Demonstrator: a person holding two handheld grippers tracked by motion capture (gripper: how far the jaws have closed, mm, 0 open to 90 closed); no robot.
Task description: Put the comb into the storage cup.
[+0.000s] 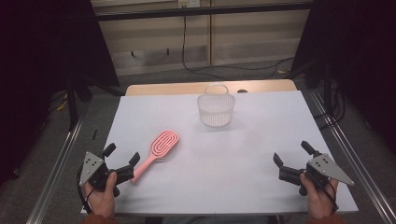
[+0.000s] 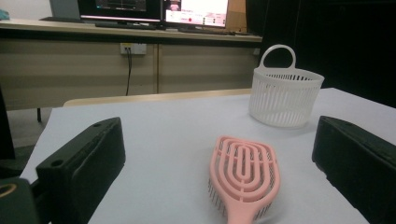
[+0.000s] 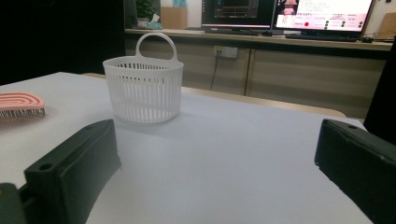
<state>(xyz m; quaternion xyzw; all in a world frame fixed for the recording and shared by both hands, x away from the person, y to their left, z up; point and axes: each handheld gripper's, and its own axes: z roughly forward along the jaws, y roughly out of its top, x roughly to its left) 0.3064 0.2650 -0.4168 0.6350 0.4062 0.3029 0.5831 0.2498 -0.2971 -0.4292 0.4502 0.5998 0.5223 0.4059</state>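
A pink vented hairbrush (image 1: 158, 150) lies bristles-down on the white table, handle toward the near left corner. My left gripper (image 1: 122, 155) rests open at that corner, jaws wide, the handle end just beside its right jaw. In the left gripper view the hairbrush (image 2: 243, 177) lies between and ahead of the jaws, untouched. A white slatted basket (image 1: 215, 108) with a loop handle stands upright at the far middle of the table, also seen as the basket (image 2: 284, 93) and the basket (image 3: 143, 86). My right gripper (image 1: 293, 154) sits open at the near right, nothing between its jaws.
The white table top (image 1: 243, 144) has a wooden strip along its far edge. Metal rails run down both sides of the table. Cables lie on the floor beyond. A counter with lit monitors (image 3: 322, 14) stands behind the table.
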